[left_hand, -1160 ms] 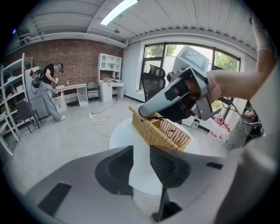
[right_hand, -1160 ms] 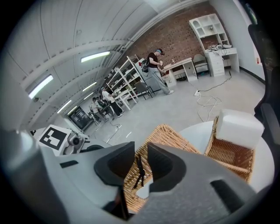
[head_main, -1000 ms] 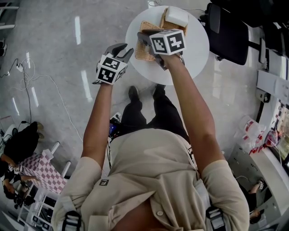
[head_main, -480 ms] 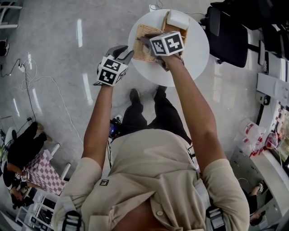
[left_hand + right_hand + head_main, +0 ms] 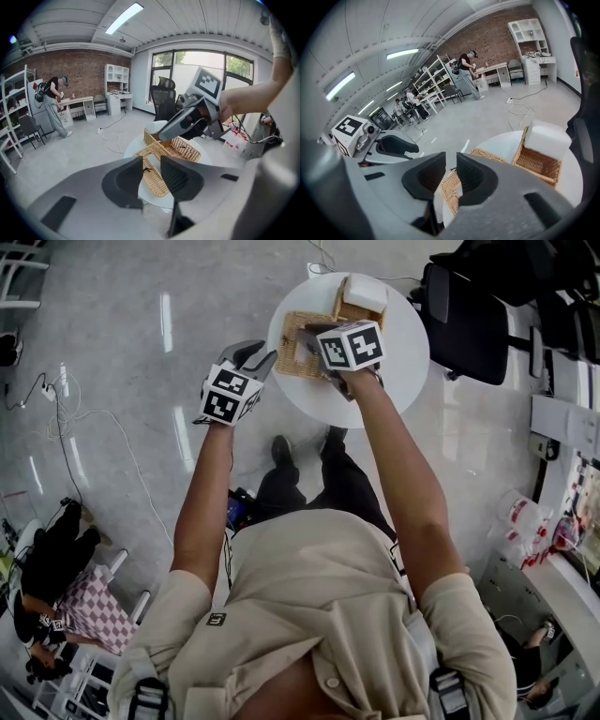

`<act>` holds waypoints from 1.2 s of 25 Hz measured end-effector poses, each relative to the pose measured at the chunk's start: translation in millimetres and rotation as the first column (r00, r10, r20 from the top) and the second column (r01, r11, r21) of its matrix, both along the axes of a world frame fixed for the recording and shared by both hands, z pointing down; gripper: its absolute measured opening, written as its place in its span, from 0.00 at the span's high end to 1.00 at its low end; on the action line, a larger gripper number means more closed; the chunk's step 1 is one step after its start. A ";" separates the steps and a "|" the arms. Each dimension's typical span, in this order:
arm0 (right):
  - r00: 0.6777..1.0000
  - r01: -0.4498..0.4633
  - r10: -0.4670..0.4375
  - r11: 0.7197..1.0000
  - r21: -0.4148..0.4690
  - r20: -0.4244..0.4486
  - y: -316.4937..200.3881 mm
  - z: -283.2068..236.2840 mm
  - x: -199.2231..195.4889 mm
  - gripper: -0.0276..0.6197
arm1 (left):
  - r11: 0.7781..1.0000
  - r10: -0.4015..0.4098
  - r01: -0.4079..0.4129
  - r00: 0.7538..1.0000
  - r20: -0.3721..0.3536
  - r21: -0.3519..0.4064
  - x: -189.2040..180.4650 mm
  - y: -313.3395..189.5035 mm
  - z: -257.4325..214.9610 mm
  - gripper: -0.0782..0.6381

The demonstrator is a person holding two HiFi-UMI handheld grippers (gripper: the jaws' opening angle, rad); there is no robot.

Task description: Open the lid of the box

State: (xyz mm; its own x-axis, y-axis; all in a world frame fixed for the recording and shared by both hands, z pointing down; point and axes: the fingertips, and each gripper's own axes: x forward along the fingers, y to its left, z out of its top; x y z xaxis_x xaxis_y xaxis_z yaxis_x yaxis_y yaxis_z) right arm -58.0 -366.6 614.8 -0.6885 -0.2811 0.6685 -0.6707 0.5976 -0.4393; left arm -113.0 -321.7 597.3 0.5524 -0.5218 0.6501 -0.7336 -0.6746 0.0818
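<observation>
- The lid of the woven wicker box (image 5: 536, 164) is already swung open. The flat wicker lid (image 5: 156, 185) lies folded out beside the box on the round white worktop (image 5: 398, 352), its near edge towards the person.
- The box stands open-topped, and a white block (image 5: 547, 137) rests inside it against the far wall.
- By my reading the opening itself is done. All that seems left is to let the lid settle and draw the tools away. I cannot tell whether the lid lies fully flat.
- The right arm reaches out straight, pitched downward. The right tool (image 5: 451, 164) hangs over the lid, just beside the box.
- Its jaws have just been closing and now stand a narrow slit apart. Only the lid's rim and the floor show through the slit, and nothing is pinched.
- The left arm is also stretched forward and angled down. The left tool (image 5: 151, 164) is well apart from the box, out past the lid and off the worktop's edge, over the floor.
- Its jaws are a small gap apart and empty.
</observation>
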 end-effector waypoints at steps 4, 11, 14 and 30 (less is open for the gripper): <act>1.000 -0.012 0.011 0.999 0.035 0.009 -0.1 -19.1 3.2 0.87 | 1.000 0.011 -0.011 1.000 -0.029 0.021 0.3 -1.0 -18.9 0.73; 0.998 -0.042 0.035 0.989 0.142 0.055 -3.6 -77.0 14.5 0.95 | 0.997 0.020 -0.012 0.995 -0.102 0.075 4.2 -6.0 -72.3 0.73; 0.995 -0.071 0.054 0.975 0.209 0.084 -9.2 -109.9 23.2 0.97 | 0.993 0.031 -0.013 0.988 -0.153 0.119 7.5 -13.4 -102.4 0.74; 1.000 -0.029 0.016 0.764 0.645 0.026 25.3 -298.0 45.9 0.97 | 0.940 0.120 0.057 0.869 -0.481 0.336 2.1 -1.8 -278.5 0.76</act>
